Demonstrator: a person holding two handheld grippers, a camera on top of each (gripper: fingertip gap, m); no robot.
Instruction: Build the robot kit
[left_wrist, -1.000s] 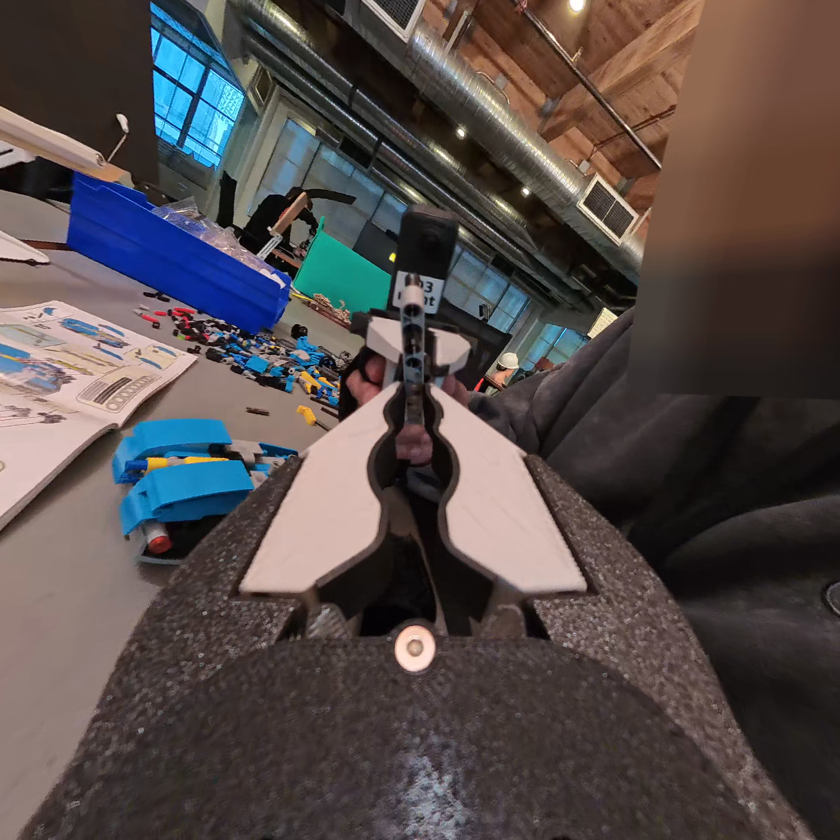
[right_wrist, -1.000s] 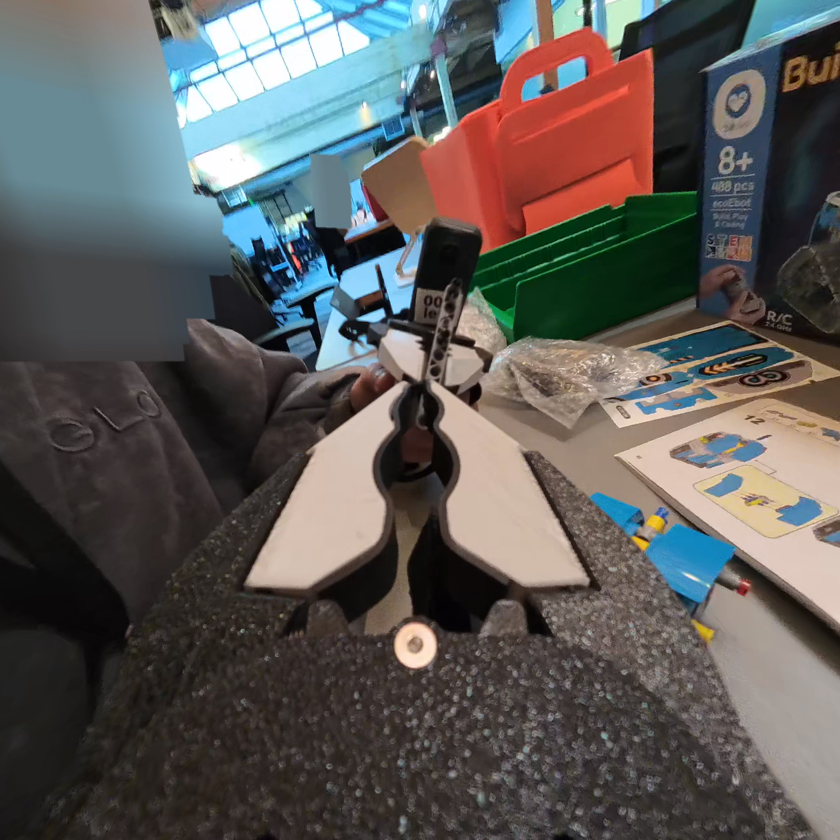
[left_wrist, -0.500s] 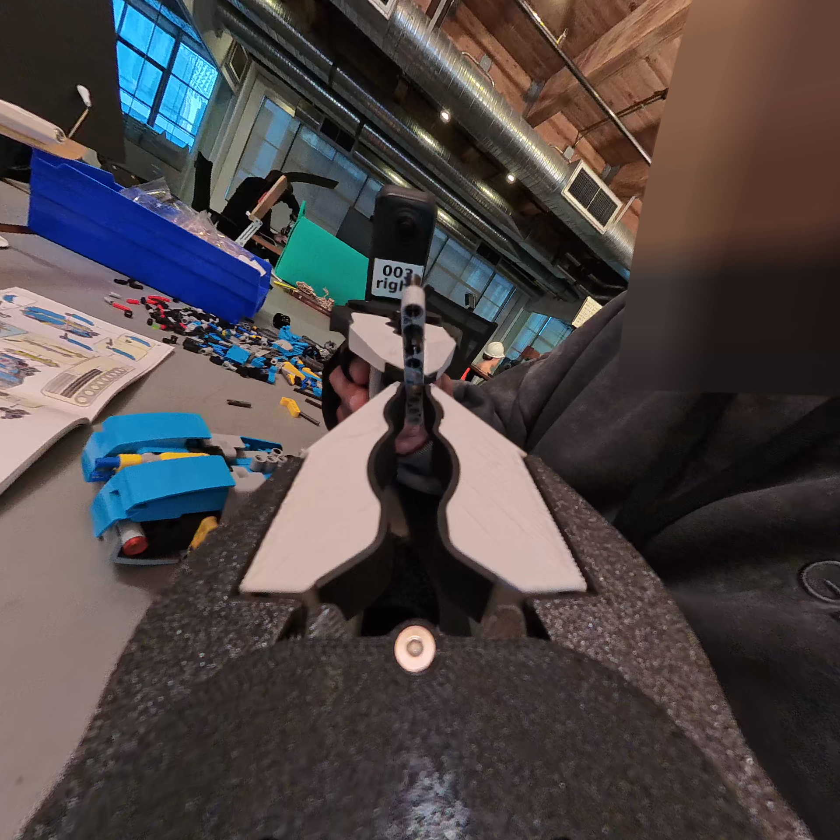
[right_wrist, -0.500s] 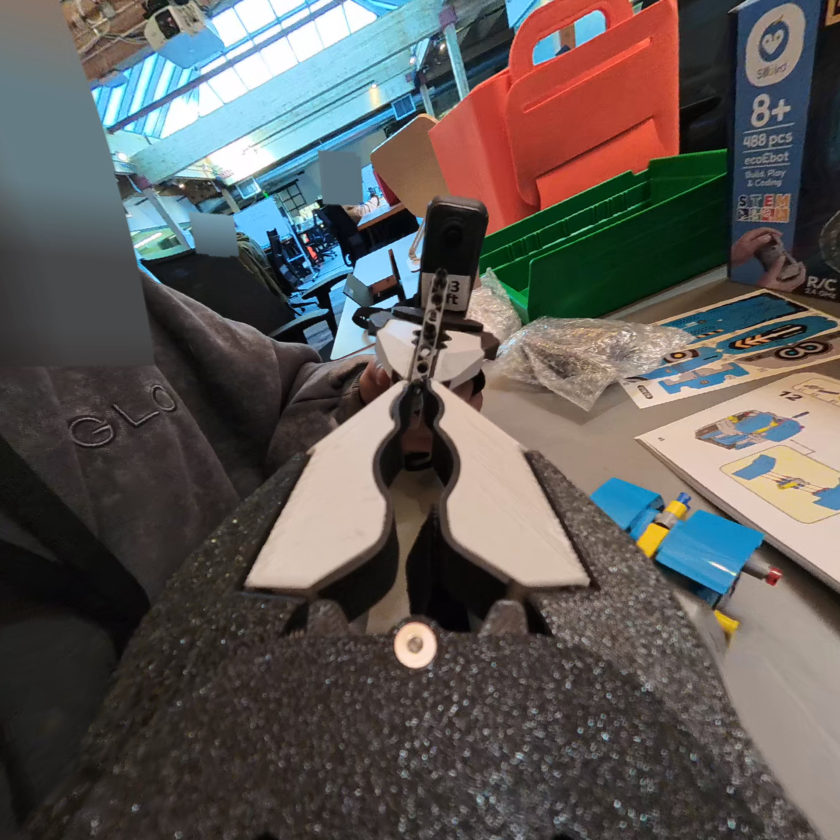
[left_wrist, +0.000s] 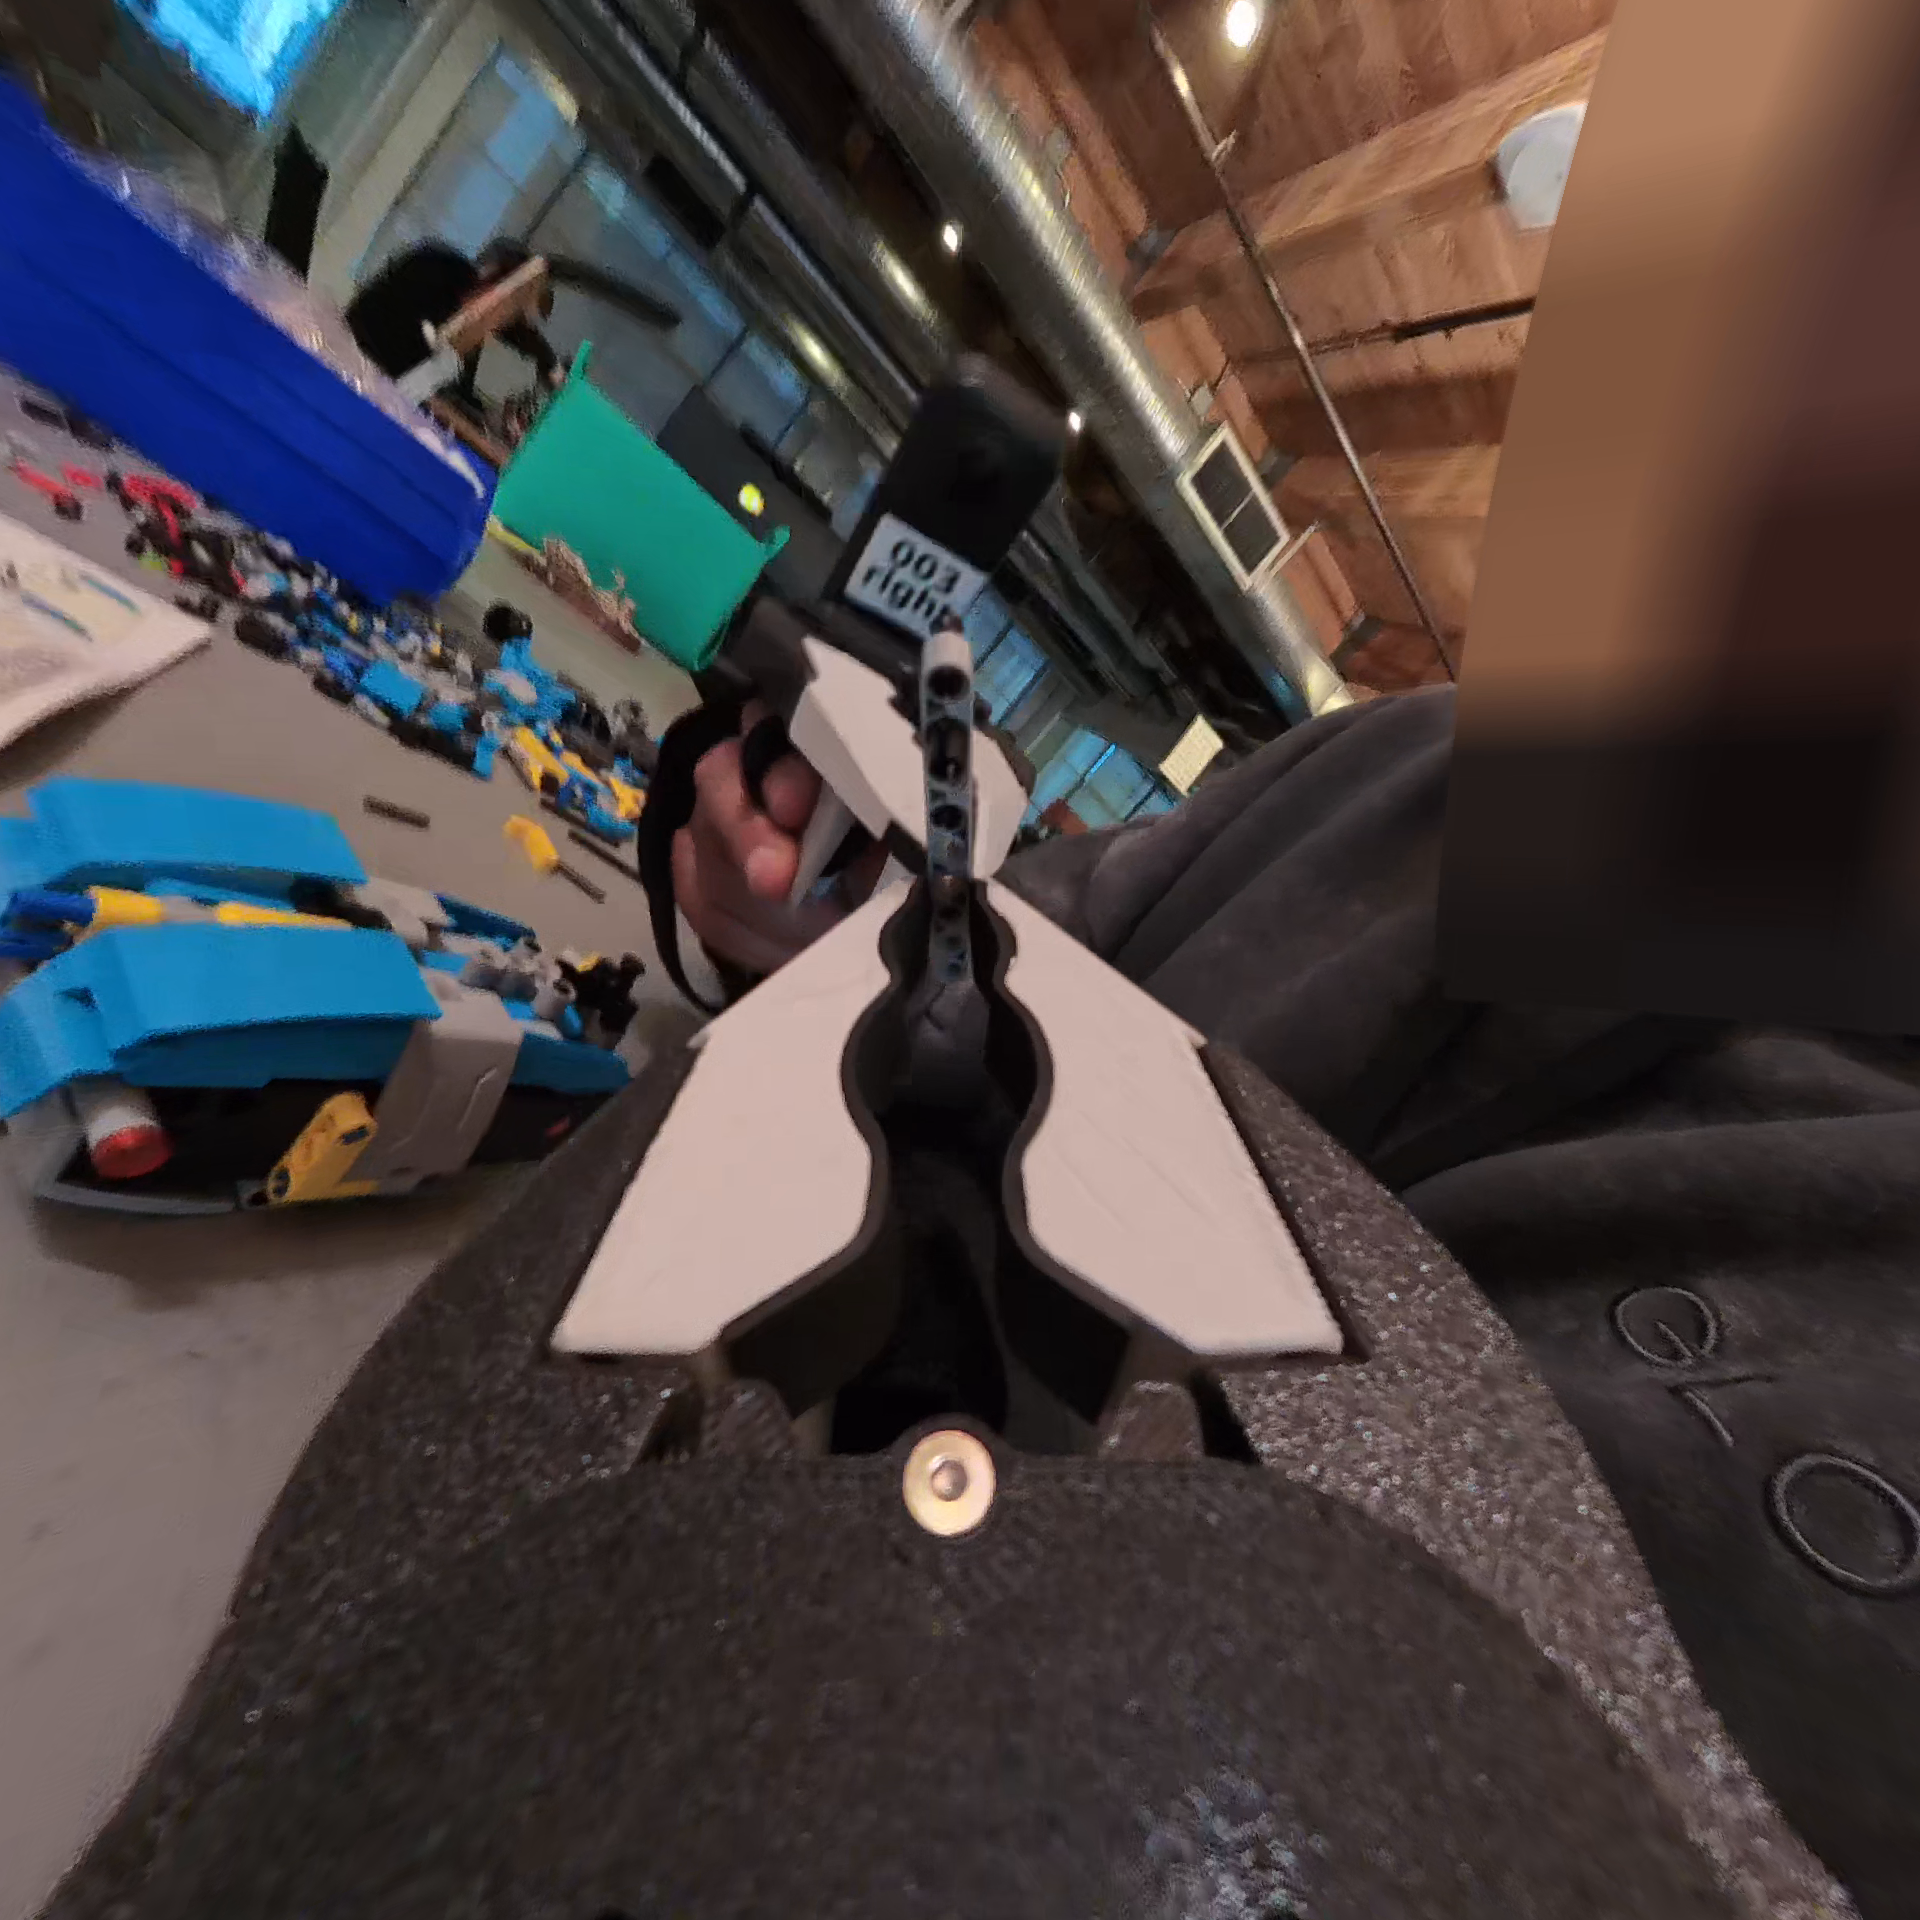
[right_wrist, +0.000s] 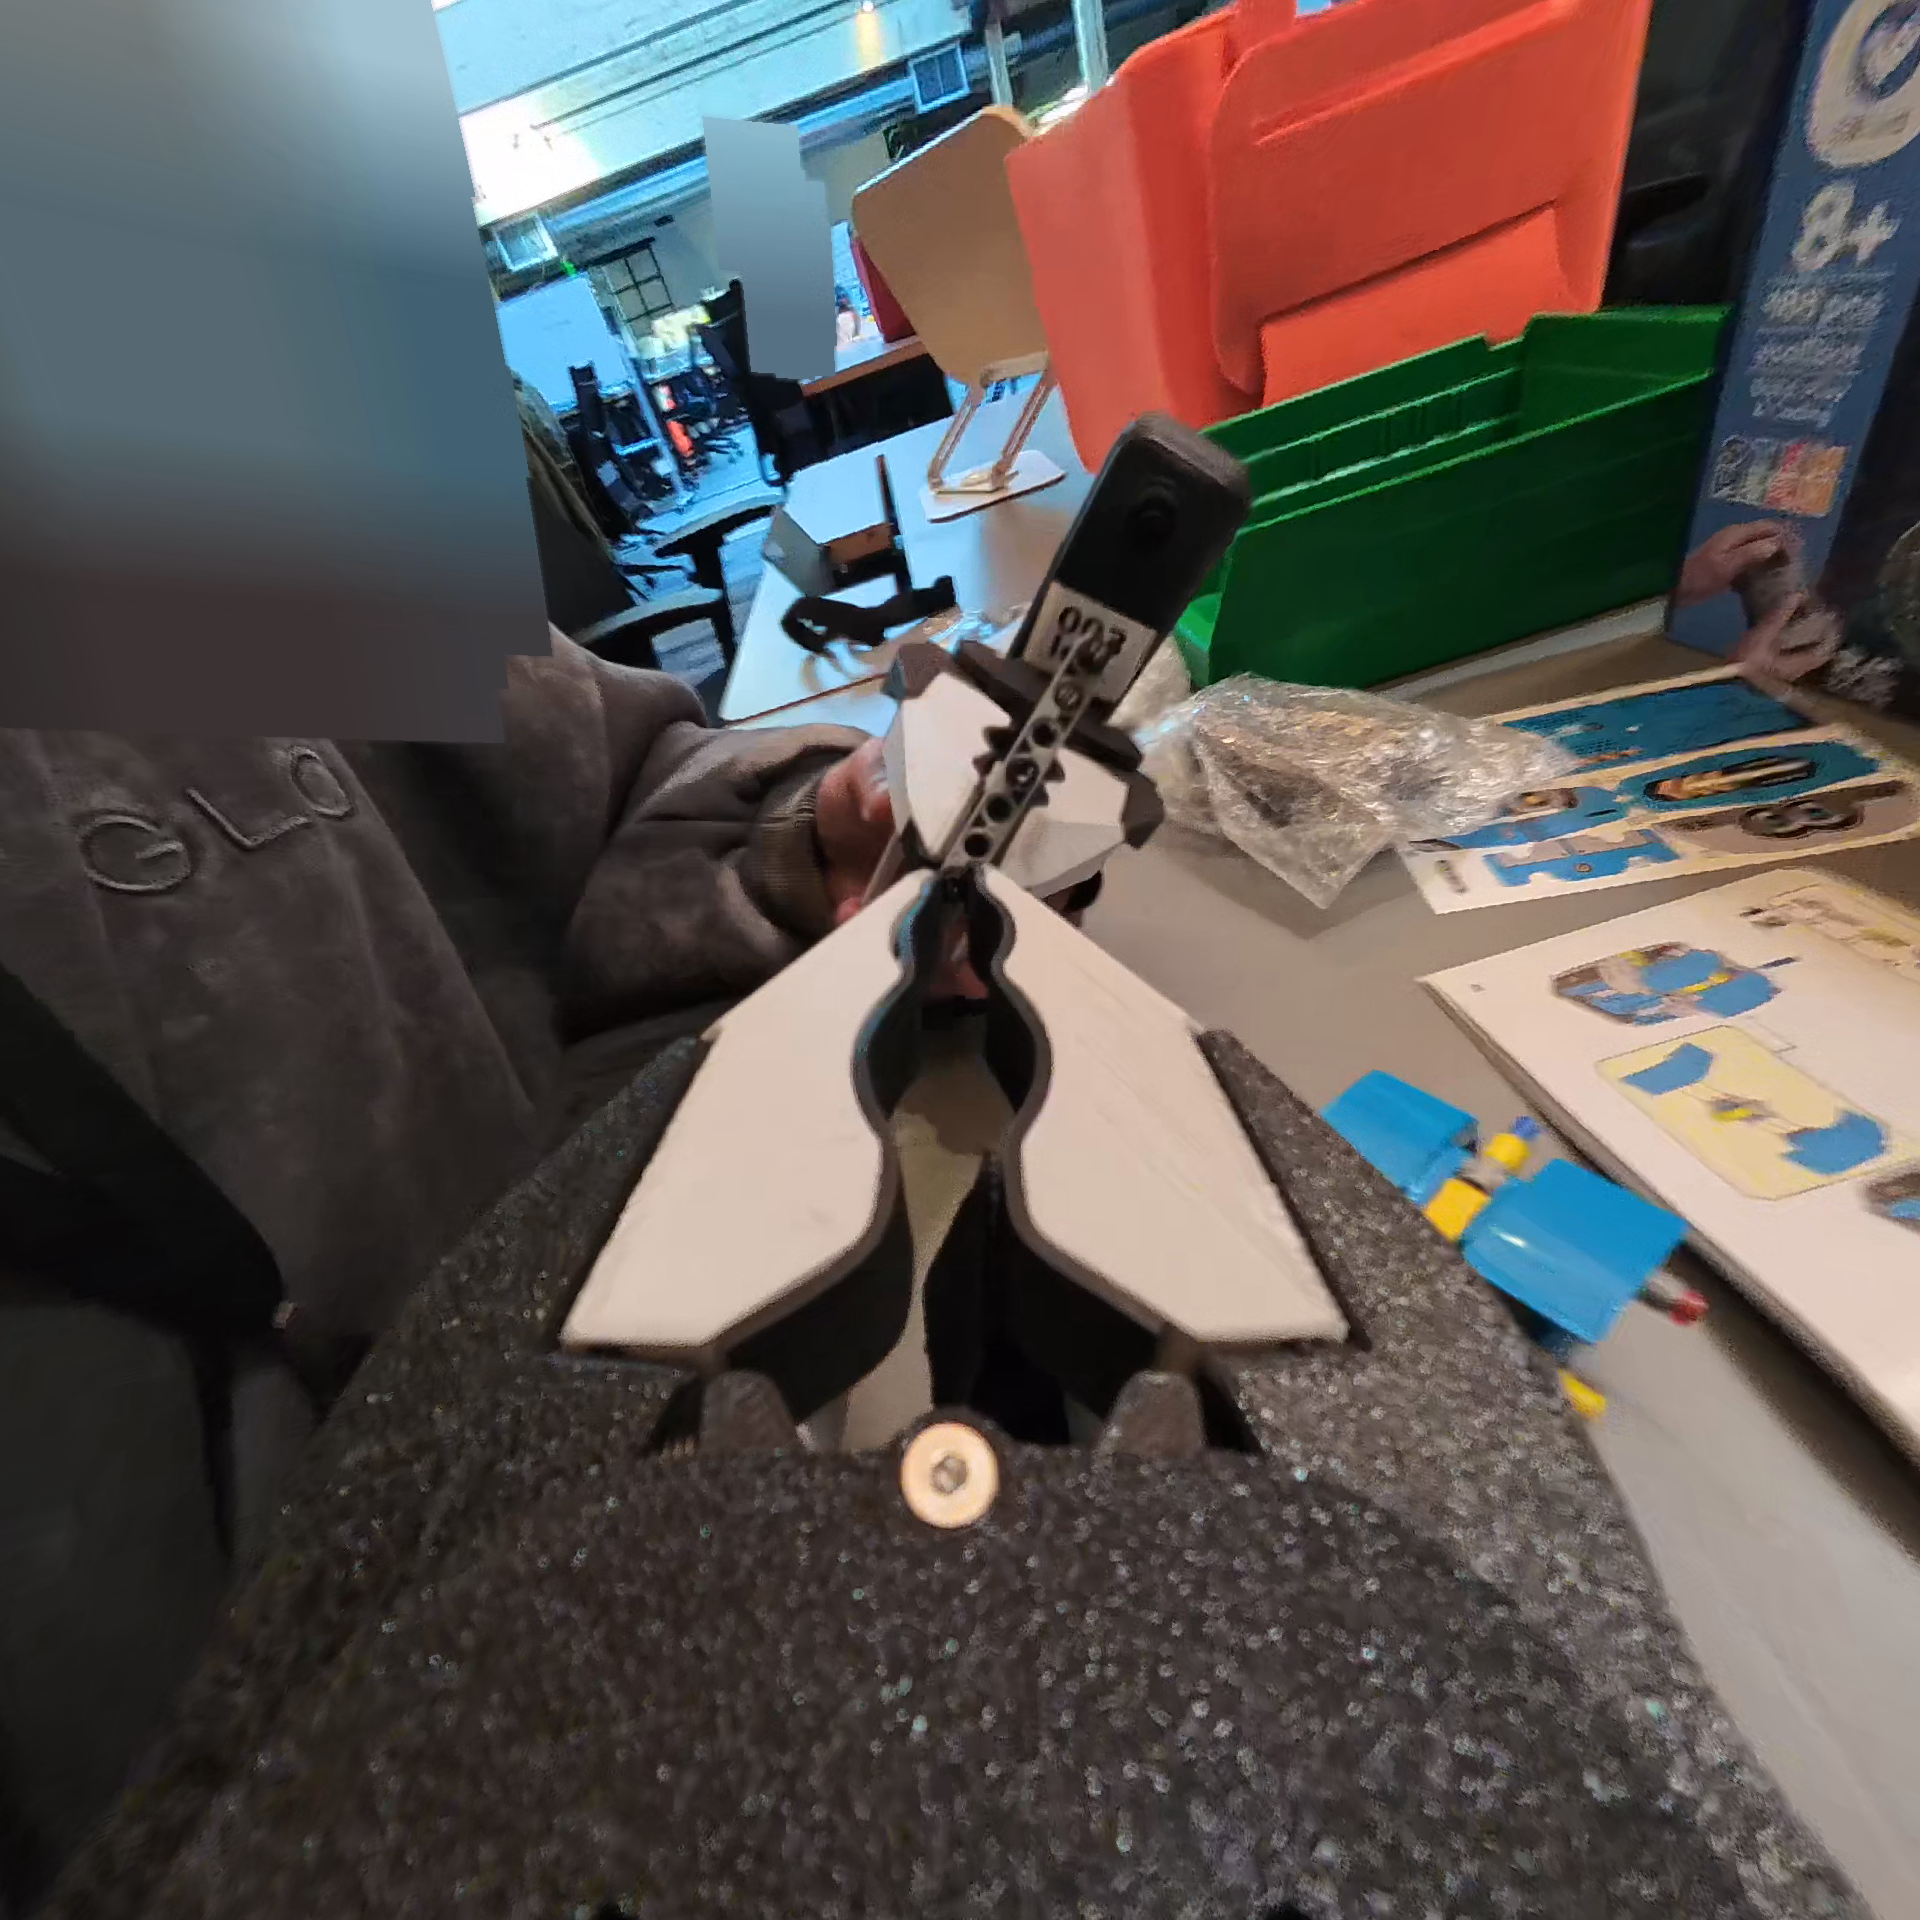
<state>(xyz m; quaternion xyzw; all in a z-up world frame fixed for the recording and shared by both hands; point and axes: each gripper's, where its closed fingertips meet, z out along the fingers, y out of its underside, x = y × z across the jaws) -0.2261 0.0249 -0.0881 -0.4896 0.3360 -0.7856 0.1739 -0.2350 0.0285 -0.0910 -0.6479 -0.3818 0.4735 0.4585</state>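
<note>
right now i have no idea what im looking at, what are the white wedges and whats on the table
There is no robot here: a person holds two hand-held grippers, each with a camera looking along its white jaws. One picture is from the left gripper, the other from the right gripper. They face each other, so each view shows the other one farther off. Both pairs of jaws are shut on the low end of a grey beam with holes, which stands up between them. On the grey table lie a blue toy vehicle, loose pieces, an instruction booklet, a crinkled plastic bag, a blue bin and a green bin.
</note>
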